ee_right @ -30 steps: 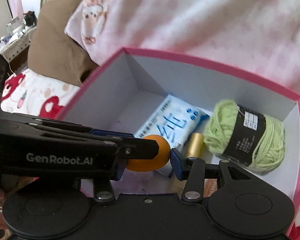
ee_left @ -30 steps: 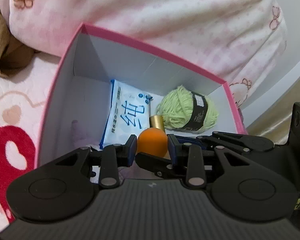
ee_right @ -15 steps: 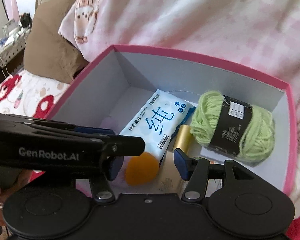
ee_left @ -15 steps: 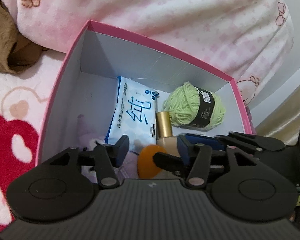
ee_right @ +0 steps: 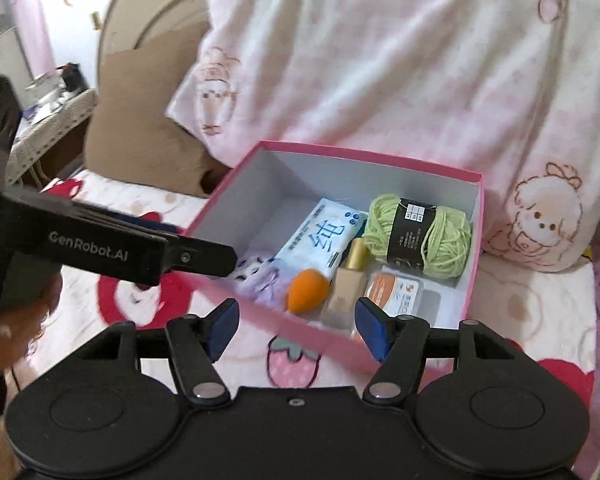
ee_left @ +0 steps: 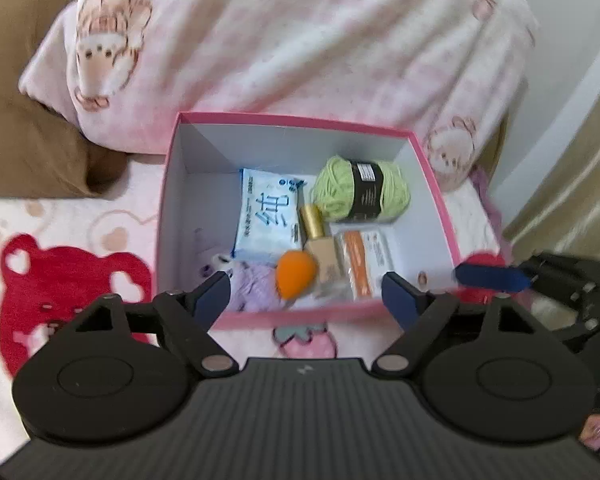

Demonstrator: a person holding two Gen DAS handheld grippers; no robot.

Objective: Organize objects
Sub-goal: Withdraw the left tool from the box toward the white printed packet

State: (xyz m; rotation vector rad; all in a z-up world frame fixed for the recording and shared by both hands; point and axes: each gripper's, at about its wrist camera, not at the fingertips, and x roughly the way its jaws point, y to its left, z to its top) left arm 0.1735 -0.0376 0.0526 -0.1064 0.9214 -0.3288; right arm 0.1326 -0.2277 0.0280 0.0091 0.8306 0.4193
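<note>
My left tongs (ee_left: 306, 292) are spreading wider, nothing between the blue pads, and they hang over the near rim of the pink box (ee_left: 436, 184). My right tongs (ee_right: 296, 328) are opening too, also empty, poised just short of the same near wall. The box sits on the bed (ee_right: 520, 304), on a sheet printed with red bears and a strawberry, with a pale pink blanket (ee_left: 300, 40) heaped behind it. Inside, the orange sponge (ee_left: 295, 273) lies loose on the floor of the box, touching the side of the beige foundation bottle (ee_left: 324, 256) with its gold cap. To its left is a lilac fuzzy thing (ee_left: 252, 284), behind it the blue-and-white wipes packet (ee_left: 266, 216). The green yarn ball (ee_left: 362, 188) with its black band fills the far right corner, and a small orange-labelled packet (ee_left: 364, 260) lies in front of it, beside the bottle. In the right wrist view my left tongs reach in from the left, tip over the box's left wall.
</note>
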